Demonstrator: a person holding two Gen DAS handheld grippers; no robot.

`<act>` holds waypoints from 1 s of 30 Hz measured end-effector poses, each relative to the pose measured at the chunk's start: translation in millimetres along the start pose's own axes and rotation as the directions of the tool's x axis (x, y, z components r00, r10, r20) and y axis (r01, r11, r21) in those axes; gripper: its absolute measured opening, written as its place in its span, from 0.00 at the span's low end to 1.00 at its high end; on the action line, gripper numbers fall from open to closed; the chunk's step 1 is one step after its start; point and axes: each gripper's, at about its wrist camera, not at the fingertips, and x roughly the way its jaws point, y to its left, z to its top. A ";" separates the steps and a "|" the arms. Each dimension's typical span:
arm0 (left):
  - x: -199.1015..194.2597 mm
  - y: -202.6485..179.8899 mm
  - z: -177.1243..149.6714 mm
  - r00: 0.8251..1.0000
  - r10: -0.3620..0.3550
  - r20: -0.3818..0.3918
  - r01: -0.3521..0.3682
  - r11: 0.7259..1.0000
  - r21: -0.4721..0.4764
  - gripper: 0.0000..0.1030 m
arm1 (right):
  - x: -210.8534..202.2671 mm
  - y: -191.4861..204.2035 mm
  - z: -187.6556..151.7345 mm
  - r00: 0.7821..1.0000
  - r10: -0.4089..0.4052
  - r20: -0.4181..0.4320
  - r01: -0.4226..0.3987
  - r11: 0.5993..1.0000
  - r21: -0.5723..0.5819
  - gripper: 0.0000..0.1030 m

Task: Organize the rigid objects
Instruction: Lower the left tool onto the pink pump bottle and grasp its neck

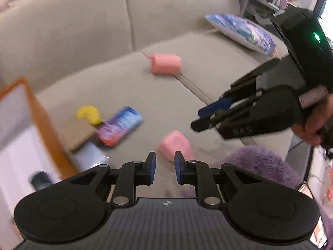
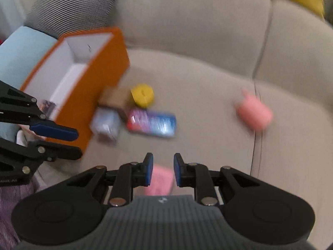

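Several small items lie on the beige sofa seat (image 1: 166, 104): a yellow round piece (image 1: 88, 114), a blue-and-red packet (image 1: 119, 126), a brown cardboard box (image 1: 80, 134) and a clear wrapped item (image 1: 91, 156). A pink roll (image 1: 165, 63) lies farther back and a pink block (image 1: 175, 145) lies nearer. My left gripper (image 1: 165, 166) hovers just short of the pink block, slightly open and empty. My right gripper (image 1: 196, 118) hangs over the seat to the right, also slightly open and empty. In the right wrist view the pink block (image 2: 160, 180) lies on the seat below the right gripper (image 2: 163, 168), and the left gripper (image 2: 78, 144) is beside the orange box (image 2: 104, 66).
The orange box (image 1: 44, 125) has a white inside and holds a dark item (image 1: 40, 180). A purple fluffy thing (image 1: 260, 164) lies at the seat's near right. A patterned pillow (image 1: 243, 33) is at the far right, and a striped cushion (image 2: 68, 6) leans behind the box.
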 end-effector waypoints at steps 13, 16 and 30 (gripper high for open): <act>76.7 -11.2 -27.7 0.990 -0.030 -0.136 -0.017 0.943 -0.333 0.37 | 41.6 -23.7 -69.4 0.990 -0.127 -0.060 0.138 0.957 0.255 0.26; 85.5 -9.7 -30.1 0.989 -0.024 -0.148 -0.037 0.919 -0.392 0.45 | 47.0 -29.2 -77.7 0.988 -0.139 -0.062 0.151 0.938 0.311 0.26; 111.2 -10.0 -28.5 0.983 0.013 -0.185 -0.094 0.894 -0.438 0.50 | 56.5 -42.7 -79.2 0.990 -0.113 -0.081 0.136 0.909 0.394 0.25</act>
